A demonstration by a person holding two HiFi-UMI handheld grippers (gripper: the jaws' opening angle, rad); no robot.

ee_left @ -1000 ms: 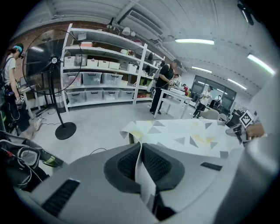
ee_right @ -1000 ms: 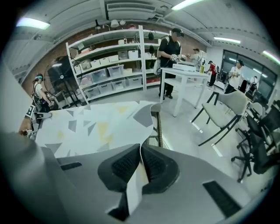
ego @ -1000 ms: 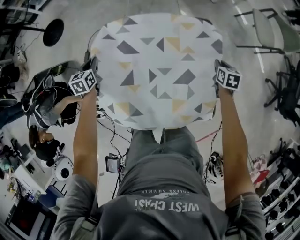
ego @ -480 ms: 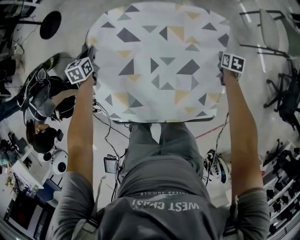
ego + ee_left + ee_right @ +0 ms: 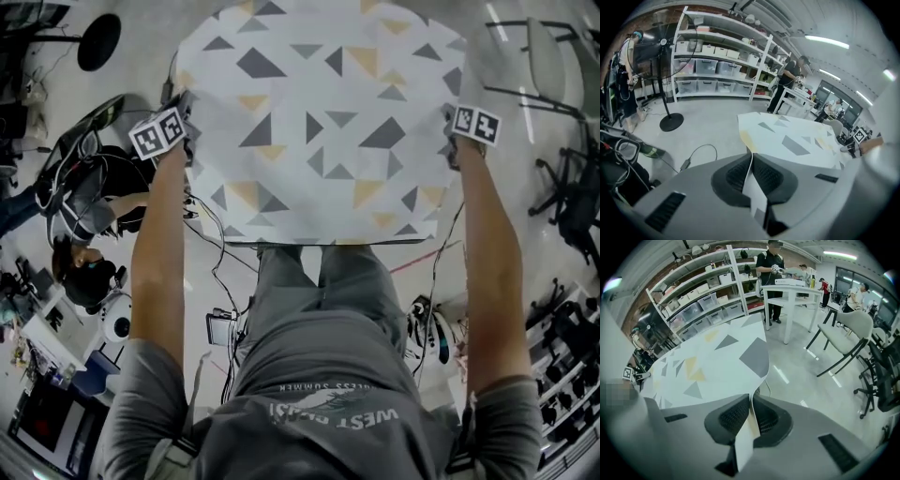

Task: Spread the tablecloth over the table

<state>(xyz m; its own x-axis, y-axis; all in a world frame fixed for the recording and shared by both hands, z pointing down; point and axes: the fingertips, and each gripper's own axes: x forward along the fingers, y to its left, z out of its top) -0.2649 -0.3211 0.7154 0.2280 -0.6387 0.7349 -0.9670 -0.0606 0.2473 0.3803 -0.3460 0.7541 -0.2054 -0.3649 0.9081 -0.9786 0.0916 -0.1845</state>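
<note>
The white tablecloth (image 5: 319, 122) with grey and yellow triangles lies spread flat in front of me, and the table under it is almost wholly hidden. My left gripper (image 5: 186, 127) is shut on the cloth's left edge; in the left gripper view the cloth (image 5: 797, 140) runs out from between its pads (image 5: 736, 176). My right gripper (image 5: 450, 134) pinches the right edge. Its jaws are opening slightly, with the cloth (image 5: 708, 362) still between the pads (image 5: 765, 418). The cloth's near edge runs straight across in front of my legs.
A light chair (image 5: 544, 56) and a dark office chair (image 5: 572, 197) stand to the right. A round fan base (image 5: 98, 42), cables (image 5: 220, 267) and a seated person (image 5: 84, 272) are at the left. Shelves (image 5: 717, 65) and a white table (image 5: 792, 291) stand beyond.
Both grippers have sunk and moved away from me with the cloth. The cloth has flattened out, and its hanging near edge now lies straight.
</note>
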